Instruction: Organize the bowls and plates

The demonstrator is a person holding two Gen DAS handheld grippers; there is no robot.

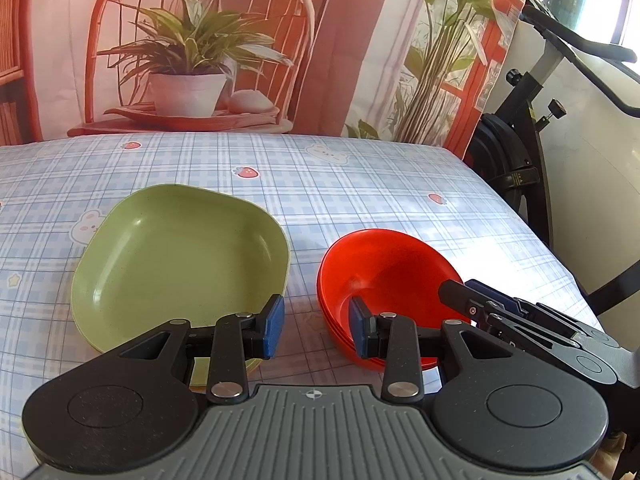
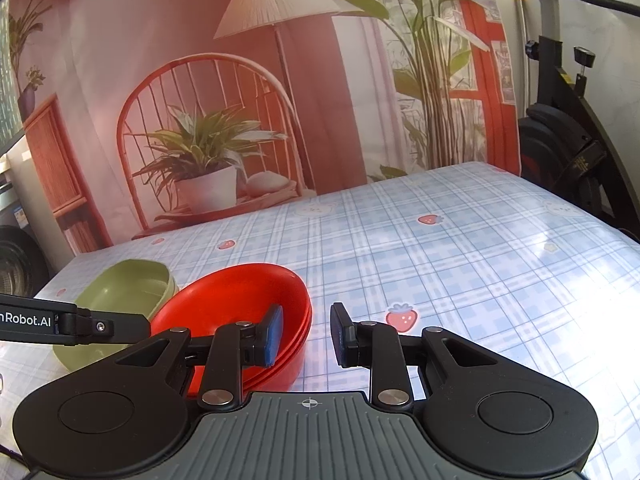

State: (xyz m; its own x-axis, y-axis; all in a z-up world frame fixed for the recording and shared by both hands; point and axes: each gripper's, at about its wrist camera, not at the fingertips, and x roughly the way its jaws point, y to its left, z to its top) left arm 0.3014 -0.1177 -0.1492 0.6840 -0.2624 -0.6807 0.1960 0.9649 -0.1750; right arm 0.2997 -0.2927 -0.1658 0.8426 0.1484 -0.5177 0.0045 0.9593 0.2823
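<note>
A stack of green square plates [image 1: 180, 264] lies on the checked tablecloth at the left. A stack of red bowls [image 1: 384, 276] sits to its right. My left gripper [image 1: 316, 330] is open and empty, its jaws over the gap between plates and bowls. My right gripper [image 2: 306, 334] is open, its left finger [image 2: 272, 332] inside the red bowls [image 2: 236, 304] and its right finger outside the rim. It also shows in the left wrist view [image 1: 480, 300] at the bowls' right rim. The green plates [image 2: 120, 296] lie behind the bowls in the right wrist view.
The table [image 2: 460, 264] carries a blue checked cloth with strawberry and bear prints. A printed backdrop [image 1: 240, 40] hangs behind it. An exercise bike [image 1: 532, 136] stands off the table's right edge.
</note>
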